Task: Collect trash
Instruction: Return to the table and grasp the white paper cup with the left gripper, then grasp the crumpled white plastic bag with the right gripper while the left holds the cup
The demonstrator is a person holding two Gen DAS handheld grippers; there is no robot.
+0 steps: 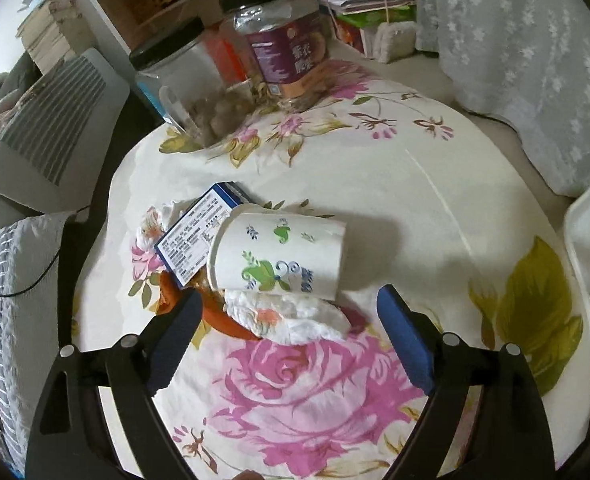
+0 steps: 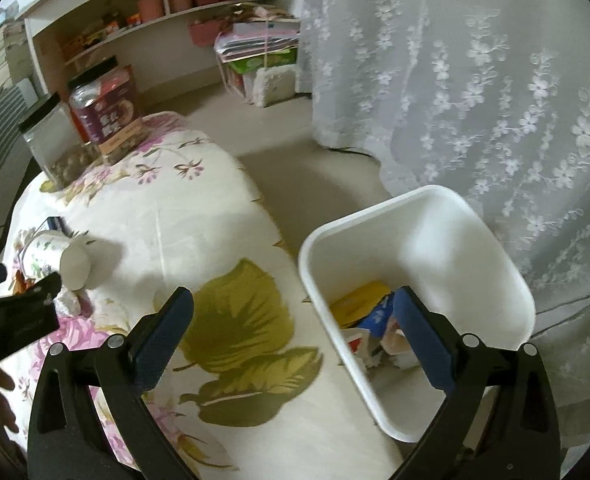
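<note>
A paper cup [image 1: 279,254] with green and blue print lies on its side on the floral tablecloth [image 1: 375,184]. A blue and white carton [image 1: 199,232] lies behind it, a crumpled tissue [image 1: 291,314] in front, and orange peel [image 1: 219,316] beside that. My left gripper [image 1: 289,320] is open and empty, its fingers either side of the tissue. My right gripper [image 2: 293,320] is open and empty, above the rim of a white bin [image 2: 423,216] that holds a yellow packet [image 2: 359,300] and other scraps. The cup also shows in the right wrist view [image 2: 55,258].
Two black-lidded clear jars [image 1: 279,40] stand at the table's far end. A grey chair [image 1: 51,128] and a striped cushion [image 1: 19,280] are to the left. A lace curtain [image 2: 475,100] hangs behind the bin. Shelves [image 2: 143,12] line the back wall.
</note>
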